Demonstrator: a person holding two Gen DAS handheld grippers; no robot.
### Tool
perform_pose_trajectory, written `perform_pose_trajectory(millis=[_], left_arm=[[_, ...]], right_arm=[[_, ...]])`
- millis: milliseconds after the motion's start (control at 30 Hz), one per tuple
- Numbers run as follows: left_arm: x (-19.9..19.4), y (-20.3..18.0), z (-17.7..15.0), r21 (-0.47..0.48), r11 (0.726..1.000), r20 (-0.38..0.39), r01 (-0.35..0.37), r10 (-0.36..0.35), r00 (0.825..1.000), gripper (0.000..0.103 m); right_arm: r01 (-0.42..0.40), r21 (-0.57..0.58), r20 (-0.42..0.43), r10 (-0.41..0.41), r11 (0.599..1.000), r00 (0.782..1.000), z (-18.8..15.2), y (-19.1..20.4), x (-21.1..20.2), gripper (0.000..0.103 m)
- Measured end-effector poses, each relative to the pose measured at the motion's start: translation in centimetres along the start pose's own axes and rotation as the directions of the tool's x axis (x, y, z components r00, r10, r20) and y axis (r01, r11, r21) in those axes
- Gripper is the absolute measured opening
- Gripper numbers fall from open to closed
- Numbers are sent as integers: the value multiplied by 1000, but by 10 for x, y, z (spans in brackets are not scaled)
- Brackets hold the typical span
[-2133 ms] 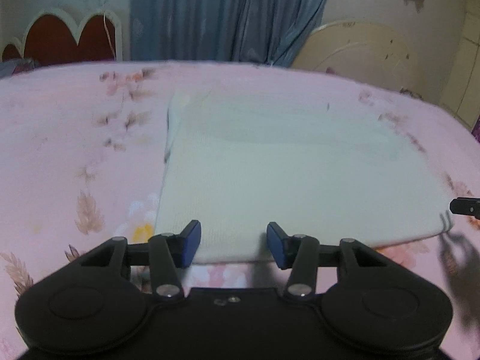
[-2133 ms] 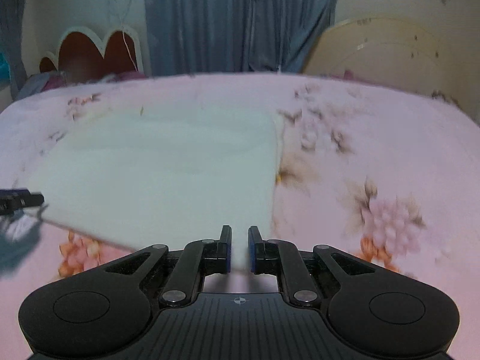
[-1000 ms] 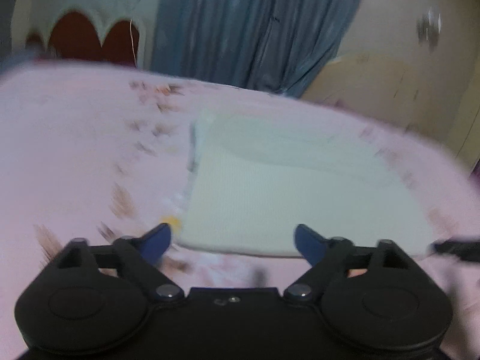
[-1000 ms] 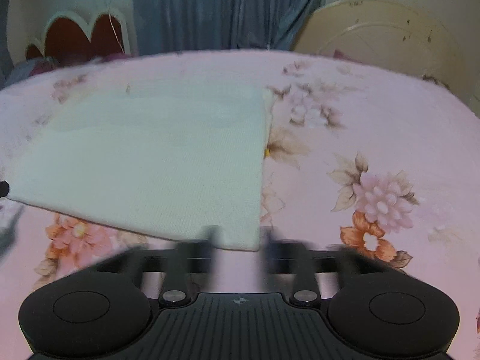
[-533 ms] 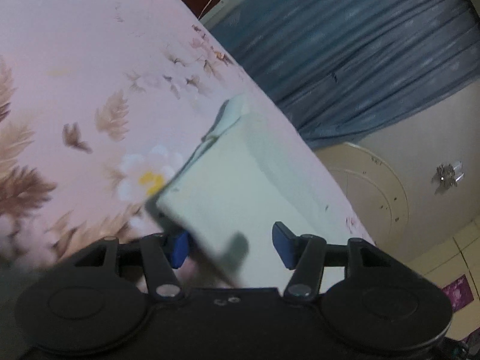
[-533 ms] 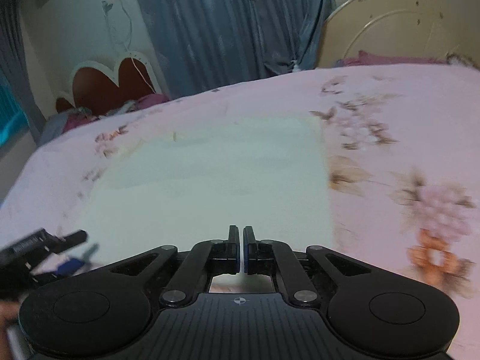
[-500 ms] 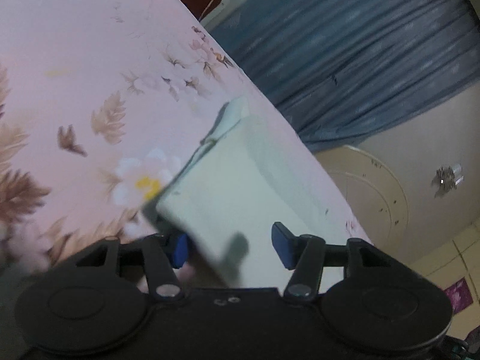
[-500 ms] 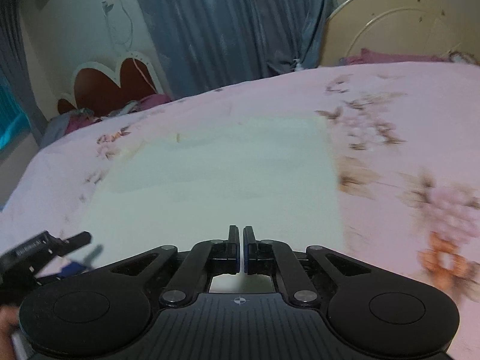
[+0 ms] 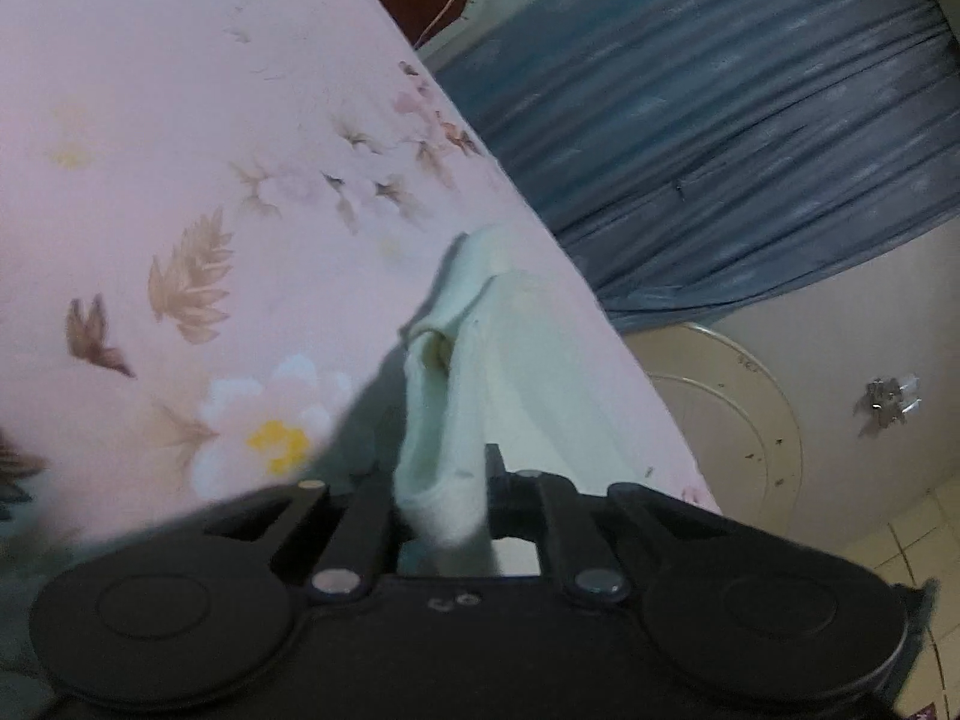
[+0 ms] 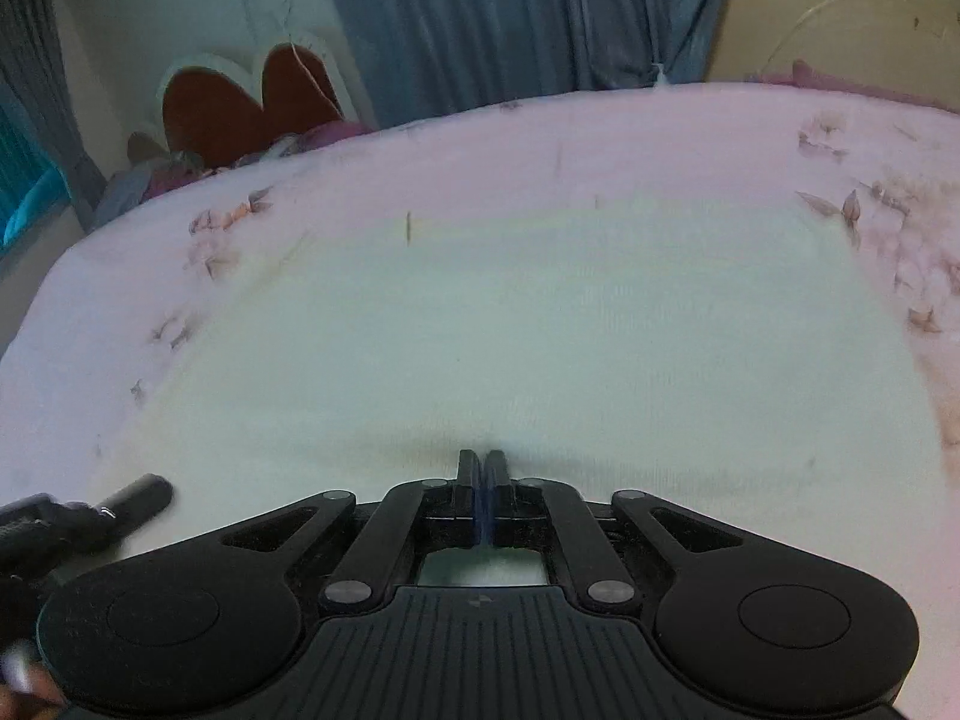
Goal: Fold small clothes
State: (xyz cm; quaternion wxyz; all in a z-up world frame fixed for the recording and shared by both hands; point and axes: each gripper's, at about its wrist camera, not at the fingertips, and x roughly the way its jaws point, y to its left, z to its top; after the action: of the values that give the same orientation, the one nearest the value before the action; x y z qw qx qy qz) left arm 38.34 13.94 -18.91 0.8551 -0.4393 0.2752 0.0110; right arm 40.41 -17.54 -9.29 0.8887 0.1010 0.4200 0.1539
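A pale cream folded garment (image 10: 540, 330) lies flat on the pink floral bedsheet (image 10: 180, 300). In the left wrist view my left gripper (image 9: 441, 492) is shut on the garment's left edge (image 9: 444, 420), which bunches up between the fingers and lifts off the bed. In the right wrist view my right gripper (image 10: 481, 468) is shut with its tips resting on the garment's near middle, with no cloth visibly between them. The left gripper's black finger (image 10: 129, 498) shows at the garment's left edge.
The pink bedsheet (image 9: 150, 180) spreads wide around the garment. A red heart-shaped headboard (image 10: 252, 96) and blue curtains (image 10: 510, 18) stand behind the bed. A cream round board (image 10: 840, 12) leans at the far right.
My left gripper has closed on the garment's left edge and raised it. My right gripper has moved forward to the garment's near middle, staying shut.
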Motion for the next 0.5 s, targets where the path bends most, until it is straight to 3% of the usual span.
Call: perform_pose_trajectory(millis=[33, 133, 233, 300, 333, 400, 500], left_arm=[[1, 2, 1, -8, 1000, 7, -17, 17, 1000, 25], [3, 9, 4, -39, 999, 17, -7, 8, 1000, 25], [5, 6, 6, -50, 999, 24, -7, 8, 1000, 30], [9, 4, 9, -48, 999, 3, -21, 21, 1000, 21], [11, 0, 11, -25, 998, -8, -51, 50, 999, 6], [11, -17, 14, 74, 993, -4, -92, 92, 996, 7], [5, -62, 10, 253, 965, -3, -62, 65, 998, 7]], right_arm=[[-4, 5, 17, 3, 1000, 1000, 1, -1, -5, 0], [-21, 4, 65, 20, 1000, 998, 4, -1, -11, 0], [-31, 6, 33, 30, 1000, 999, 5, -3, 2, 0], [-28, -12, 27, 29, 1000, 999, 6, -3, 10, 0], [-29, -14, 24, 29, 999, 999, 7, -3, 9, 0], [-43, -4, 25, 43, 999, 999, 7, -5, 5, 0], [-80, 90, 86, 72, 993, 994, 9, -24, -13, 0]])
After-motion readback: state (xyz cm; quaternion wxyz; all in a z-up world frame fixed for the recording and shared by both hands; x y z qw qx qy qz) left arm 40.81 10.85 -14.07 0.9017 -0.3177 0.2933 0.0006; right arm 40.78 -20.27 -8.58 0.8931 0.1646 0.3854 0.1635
